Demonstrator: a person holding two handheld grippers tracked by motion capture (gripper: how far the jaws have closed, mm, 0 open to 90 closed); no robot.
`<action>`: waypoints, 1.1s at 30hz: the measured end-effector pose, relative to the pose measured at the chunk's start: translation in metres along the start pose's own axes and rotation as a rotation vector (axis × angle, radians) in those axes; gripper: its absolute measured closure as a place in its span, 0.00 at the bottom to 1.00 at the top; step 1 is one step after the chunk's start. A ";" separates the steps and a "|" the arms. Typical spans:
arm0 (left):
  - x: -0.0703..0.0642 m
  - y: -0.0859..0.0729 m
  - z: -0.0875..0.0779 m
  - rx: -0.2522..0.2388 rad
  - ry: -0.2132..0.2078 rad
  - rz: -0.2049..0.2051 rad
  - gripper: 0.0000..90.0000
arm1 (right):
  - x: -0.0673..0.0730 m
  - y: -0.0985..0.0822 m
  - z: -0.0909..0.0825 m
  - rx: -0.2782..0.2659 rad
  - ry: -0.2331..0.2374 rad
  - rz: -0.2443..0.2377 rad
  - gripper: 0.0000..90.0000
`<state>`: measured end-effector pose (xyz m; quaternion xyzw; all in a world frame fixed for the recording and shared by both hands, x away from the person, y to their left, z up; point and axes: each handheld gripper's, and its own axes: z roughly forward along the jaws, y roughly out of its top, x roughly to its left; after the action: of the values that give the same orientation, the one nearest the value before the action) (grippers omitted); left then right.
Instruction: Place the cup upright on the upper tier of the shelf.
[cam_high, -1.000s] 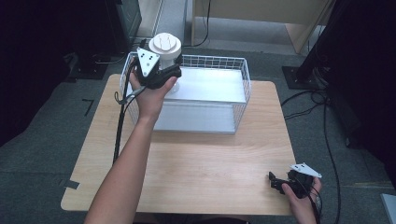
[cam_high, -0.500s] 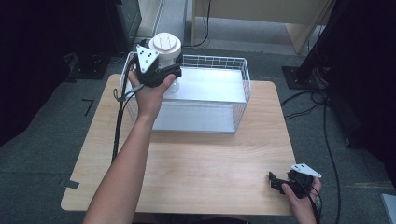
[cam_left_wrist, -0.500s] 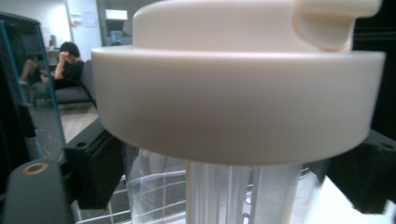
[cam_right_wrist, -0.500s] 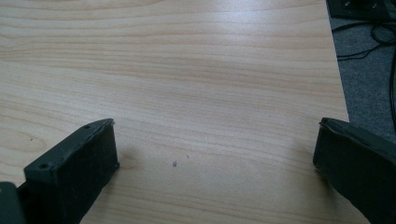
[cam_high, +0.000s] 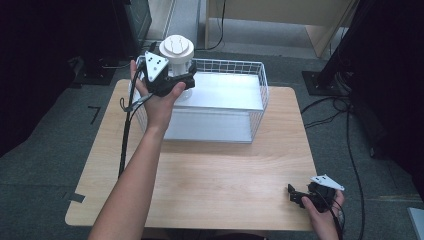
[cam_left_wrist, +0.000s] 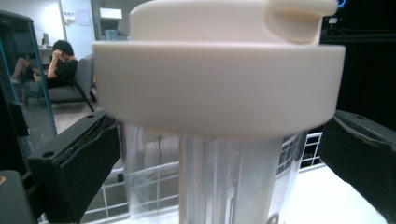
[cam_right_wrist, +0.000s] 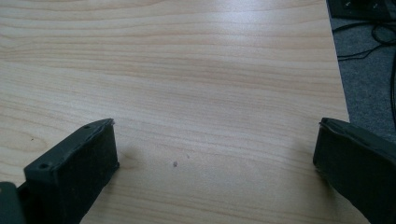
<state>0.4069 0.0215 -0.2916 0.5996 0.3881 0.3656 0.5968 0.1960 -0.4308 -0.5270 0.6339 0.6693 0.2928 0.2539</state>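
Tongs on the left (cam_high: 184, 82) sit around a clear plastic tumbler (cam_left_wrist: 219, 182) with a cream screw lid (cam_high: 176, 48), raised at the far-left corner of the white wire basket (cam_high: 260, 100) on the table (cam_high: 210, 190). In the left gripper view the jaws flank the clear wall just under the lid, but a gap shows on each side, so they look apart rather than clamped; whether either pad touches I cannot tell. The tumbler is probably light and stiff, its smooth wall likely slippery. The best hold seems to be just below the lid's overhang, so the rim can catch if it slides. Squeezing hard might bow thin plastic. The right tongs (cam_high: 300, 196) rest wide apart and empty at the table's near-right corner, over bare wood.
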 end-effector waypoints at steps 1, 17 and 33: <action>0.001 -0.001 -0.001 0.003 0.001 0.004 0.00 | 0.000 0.000 0.000 0.002 0.000 0.001 0.00; 0.002 -0.024 -0.025 0.016 0.007 0.017 0.00 | 0.001 0.000 0.000 0.003 -0.001 0.000 0.00; 0.000 -0.047 -0.069 -0.012 0.022 0.011 0.00 | 0.001 0.000 0.000 0.004 0.002 -0.006 0.00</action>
<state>0.3436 0.0510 -0.3369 0.5940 0.3891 0.3779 0.5941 0.1959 -0.4300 -0.5269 0.6321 0.6720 0.2915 0.2528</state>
